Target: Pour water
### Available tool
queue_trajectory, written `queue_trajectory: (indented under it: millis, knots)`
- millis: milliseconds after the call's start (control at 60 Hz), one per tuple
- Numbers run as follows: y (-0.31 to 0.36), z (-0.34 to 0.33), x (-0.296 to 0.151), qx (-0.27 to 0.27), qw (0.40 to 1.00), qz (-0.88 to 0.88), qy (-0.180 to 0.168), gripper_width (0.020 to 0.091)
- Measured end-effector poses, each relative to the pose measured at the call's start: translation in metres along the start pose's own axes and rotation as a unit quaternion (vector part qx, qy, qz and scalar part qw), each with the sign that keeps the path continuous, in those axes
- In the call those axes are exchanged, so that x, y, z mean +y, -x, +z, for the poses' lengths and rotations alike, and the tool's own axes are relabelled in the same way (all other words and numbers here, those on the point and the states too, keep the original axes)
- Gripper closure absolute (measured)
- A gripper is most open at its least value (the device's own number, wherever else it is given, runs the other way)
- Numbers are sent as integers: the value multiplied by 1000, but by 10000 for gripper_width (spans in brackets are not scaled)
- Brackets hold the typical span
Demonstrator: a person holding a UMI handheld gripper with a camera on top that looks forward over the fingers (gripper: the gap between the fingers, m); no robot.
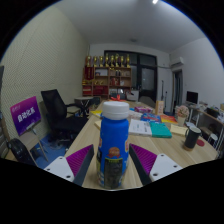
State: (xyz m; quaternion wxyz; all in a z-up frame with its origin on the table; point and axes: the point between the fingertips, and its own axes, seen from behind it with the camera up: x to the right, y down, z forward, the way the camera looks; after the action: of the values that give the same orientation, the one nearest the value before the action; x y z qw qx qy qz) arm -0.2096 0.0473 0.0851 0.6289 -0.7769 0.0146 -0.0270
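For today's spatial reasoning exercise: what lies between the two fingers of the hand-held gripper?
In the gripper view, a blue bottle with a white cap stands between the fingers of the hand-held gripper.

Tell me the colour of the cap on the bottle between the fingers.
White: the cap tops a blue bottle, seen in the gripper view.

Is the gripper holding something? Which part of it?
Yes. The gripper holds a blue bottle with a white cap. Both pink pads press the sides of its lower body, near the label, and it stands upright between them.
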Motion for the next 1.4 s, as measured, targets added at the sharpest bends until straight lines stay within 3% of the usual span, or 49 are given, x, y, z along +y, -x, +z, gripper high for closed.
queue_trajectory:
  millis: [33, 83, 100, 300, 317, 400, 483, 533, 633, 683, 817, 1000, 1083, 1167, 1217, 1300, 1400]
  knots:
    - [2, 13, 0, -3, 1000, -7, 1, 302]
    - [-4, 17, 7, -1, 1000, -20, 12, 497]
    - [-4, 18, 3, -1, 1000, -22, 4, 520]
    - [-3, 22, 5, 3, 998, -50, -23, 523]
    - [-3, 22, 5, 2, 999, -46, -22, 548]
    - [-6, 24, 7, -19, 999, -35, -9, 605]
    - [3, 22, 7, -56, 998, 10, 32, 639]
    - [3, 18, -13, -90, 992, 78, 48, 653]
    - [-33, 13, -92, -132, 964, 231, 23, 650]
    - [-56, 11, -134, -146, 937, 319, 10, 651]
    - [-158, 17, -193, -179, 816, 549, -2, 651]
    - [-256, 53, -166, -224, 555, 800, 25, 653]
    - [-284, 34, -163, -214, 491, 844, 17, 654]
    - [-298, 65, -148, -217, 420, 881, -5, 650]
    - [-315, 45, -147, -216, 391, 895, -9, 650]
    - [-311, 68, -142, -211, 370, 905, -10, 652]
    - [-310, 68, -144, -216, 371, 903, -12, 654]
